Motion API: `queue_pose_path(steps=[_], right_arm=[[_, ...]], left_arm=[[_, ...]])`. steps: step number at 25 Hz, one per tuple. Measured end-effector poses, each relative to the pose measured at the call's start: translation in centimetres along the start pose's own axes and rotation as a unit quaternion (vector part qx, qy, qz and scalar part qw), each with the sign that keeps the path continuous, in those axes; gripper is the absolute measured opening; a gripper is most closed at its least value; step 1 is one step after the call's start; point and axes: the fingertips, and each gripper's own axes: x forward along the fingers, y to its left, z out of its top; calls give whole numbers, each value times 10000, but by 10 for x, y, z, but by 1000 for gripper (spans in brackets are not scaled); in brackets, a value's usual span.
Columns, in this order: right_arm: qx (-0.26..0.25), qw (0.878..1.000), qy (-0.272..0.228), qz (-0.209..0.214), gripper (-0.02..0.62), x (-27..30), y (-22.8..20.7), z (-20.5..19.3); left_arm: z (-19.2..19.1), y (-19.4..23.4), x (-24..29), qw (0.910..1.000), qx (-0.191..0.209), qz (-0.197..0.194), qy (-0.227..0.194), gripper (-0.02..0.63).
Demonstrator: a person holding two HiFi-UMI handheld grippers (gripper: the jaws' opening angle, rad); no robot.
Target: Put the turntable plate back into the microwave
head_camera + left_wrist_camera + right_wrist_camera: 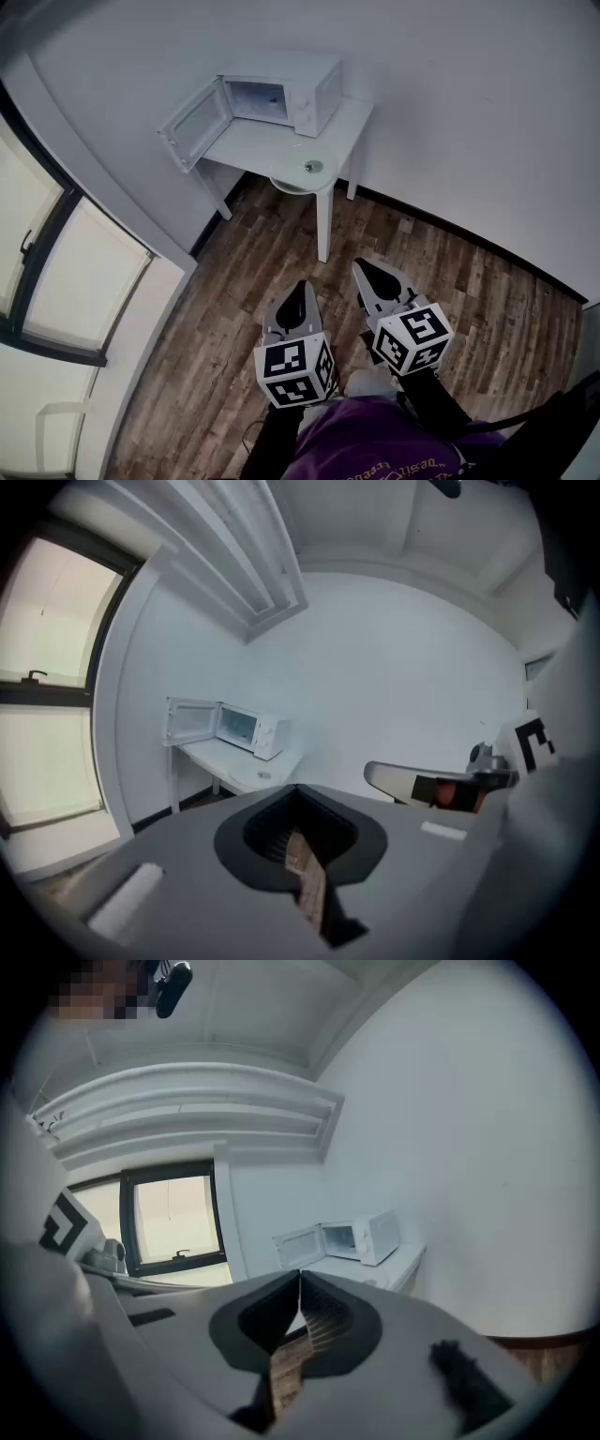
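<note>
1. Both tools were held low and close to the person, above the wooden floor [234, 309]. The left hand-held gripper [300, 286] had its jaws pressed together with nothing between them. The right hand-held gripper [362, 268] was likewise closed and empty.
2. Well apart from them, across the floor, stood a small white tabletop [258, 145]. The turntable plate [292, 178] lay flat at its near corner, just above a leg. Its rim seemed to hang a little over the front edge.
3. That plate looked like clear glass, so I judged it stiff, fairly heavy for its thinness, smooth enough to slip, and likely to break if dropped or knocked against the tabletop. The overhanging rim looked the best place to take hold, with one jaw above and one below once the jaws had been opened. A second pinch on the opposite rim would probably help keep the plate level.
4. Farthest off, the microwave [314, 89] sat at the back of the tabletop against the wall. Its door [194, 124] was swung wide to the left, leaving the cavity open. Whether anything lay inside the cavity was too small to tell.
</note>
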Motion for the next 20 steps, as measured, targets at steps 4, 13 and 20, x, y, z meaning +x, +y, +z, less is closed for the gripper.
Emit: queue_pose_path(steps=[4, 13, 20], right_arm=[[17, 10000, 58, -27, 9, 7, 0, -11], [314, 9991, 253, 117, 9, 61, -30, -28], [306, 9982, 422, 297, 9, 123, -73, -11]], left_arm=[[-14, 11, 7, 9996, -238, -4, 116, 5], [-21, 32, 71, 9982, -308, 247, 446, 5], [3, 41, 138, 9968, -385, 516, 480, 5]])
